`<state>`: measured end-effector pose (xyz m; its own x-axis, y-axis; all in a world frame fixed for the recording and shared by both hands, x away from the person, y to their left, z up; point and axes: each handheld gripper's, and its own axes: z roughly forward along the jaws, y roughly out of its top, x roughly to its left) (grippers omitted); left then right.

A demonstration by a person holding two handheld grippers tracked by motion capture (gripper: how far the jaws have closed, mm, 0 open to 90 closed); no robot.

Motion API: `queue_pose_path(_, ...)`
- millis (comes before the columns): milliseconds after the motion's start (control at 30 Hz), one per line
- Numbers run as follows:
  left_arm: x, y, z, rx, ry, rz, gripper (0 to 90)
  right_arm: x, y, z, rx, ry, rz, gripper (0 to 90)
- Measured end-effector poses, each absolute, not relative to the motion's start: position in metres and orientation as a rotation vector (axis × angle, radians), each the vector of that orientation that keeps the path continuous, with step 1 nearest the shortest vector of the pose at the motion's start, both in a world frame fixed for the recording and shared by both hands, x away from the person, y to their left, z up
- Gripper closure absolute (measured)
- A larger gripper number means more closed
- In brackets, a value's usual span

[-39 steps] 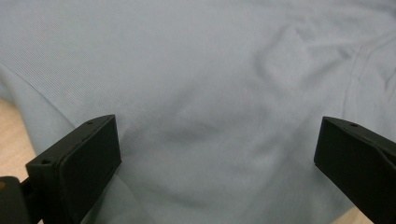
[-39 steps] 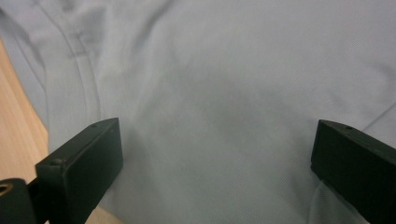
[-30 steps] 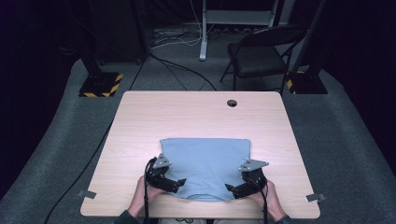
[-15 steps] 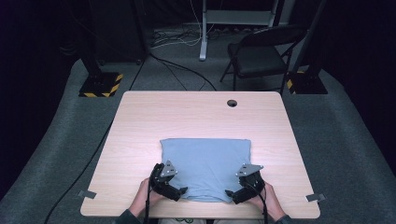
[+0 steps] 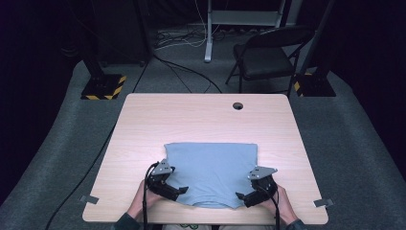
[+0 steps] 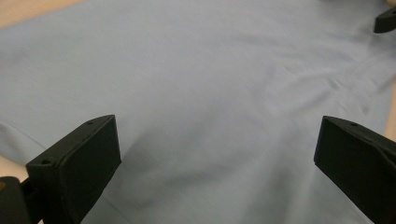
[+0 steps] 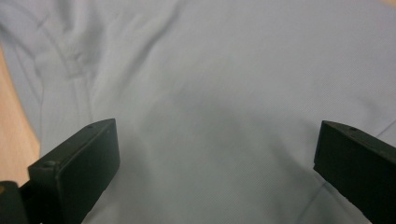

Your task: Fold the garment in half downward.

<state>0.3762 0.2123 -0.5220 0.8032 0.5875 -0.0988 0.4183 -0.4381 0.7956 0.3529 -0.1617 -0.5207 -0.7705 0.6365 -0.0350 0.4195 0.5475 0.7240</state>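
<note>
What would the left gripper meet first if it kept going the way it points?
Most likely the blue shirt: the left gripper, jaws open, aims inward across it. Beyond that lies the right gripper, though height above the cloth is unclear.

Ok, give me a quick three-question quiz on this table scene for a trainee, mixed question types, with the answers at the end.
1. True or false: the left gripper has its jaws clamped shut on the light blue cloth.
2. Multiple choice: where on the table does the cloth lie? A) against the far edge, B) in the near half, in front of the person, C) hanging off the left side.
3. Fill in: the right gripper sits at the cloth's near ____ corner in the high view.

Key
1. False. The jaws stand wide open over the fabric.
2. B.
3. Right.
</note>
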Motion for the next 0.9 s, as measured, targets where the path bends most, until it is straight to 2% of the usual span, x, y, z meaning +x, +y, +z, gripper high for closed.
queue_pose_path(100,0.390,0.209,-0.526,2.118,0.788,0.248,0.0,0.368,-0.161,-0.517,0.897,2.463,1.072,0.0)
queue_pose_path(233,0.395,0.211,-0.531,2.132,0.798,0.227,0.0,0.384,-0.160,-0.528,0.943,2.496,1.003,0.0)
queue_pose_path(567,0.399,0.218,-0.529,2.111,0.780,0.210,0.0,0.383,-0.168,-0.530,0.949,2.476,0.996,0.0)
queue_pose_path(733,0.419,0.221,-0.523,2.075,0.816,0.246,0.0,0.394,-0.166,-0.519,0.922,2.414,0.986,0.0)
queue_pose_path(900,0.438,0.218,-0.528,2.075,0.860,0.222,0.0,0.416,-0.162,-0.525,0.957,2.443,1.009,0.0)
